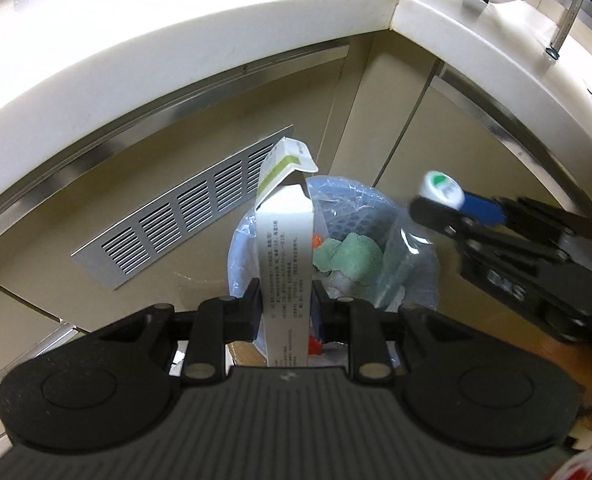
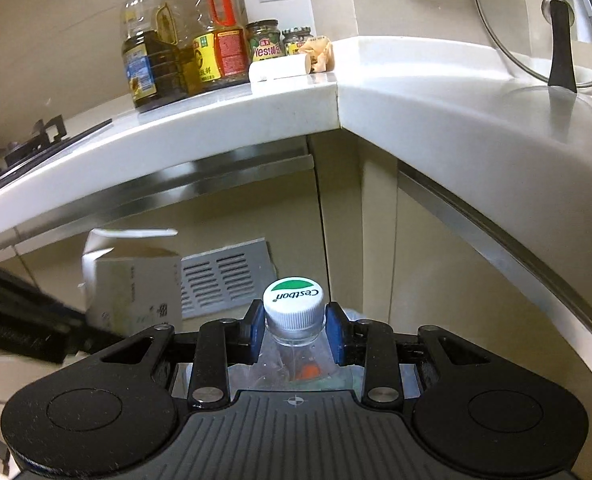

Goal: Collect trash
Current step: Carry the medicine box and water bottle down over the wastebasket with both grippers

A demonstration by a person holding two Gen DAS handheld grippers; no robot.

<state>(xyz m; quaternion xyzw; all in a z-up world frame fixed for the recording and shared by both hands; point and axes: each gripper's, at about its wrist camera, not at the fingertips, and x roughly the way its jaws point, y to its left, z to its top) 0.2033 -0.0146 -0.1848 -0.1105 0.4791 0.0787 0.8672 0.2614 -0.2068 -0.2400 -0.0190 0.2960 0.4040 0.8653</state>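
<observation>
Trash held over the lined bin

Trash sits in both grips. The left gripper [image 1: 285, 304] has its fingers [image 1: 251, 304] clamped on a tall white printed cardboard carton [image 1: 283, 248] with its top flap open. The right gripper [image 2: 294, 334] pinches a clear plastic bottle with a white-and-green cap [image 2: 293, 308] at the neck. Both hang above a round bin lined with a clear plastic bag [image 1: 412, 256], which holds green cloth [image 1: 352, 256], below the white tabletop [image 1: 215, 40].
</observation>
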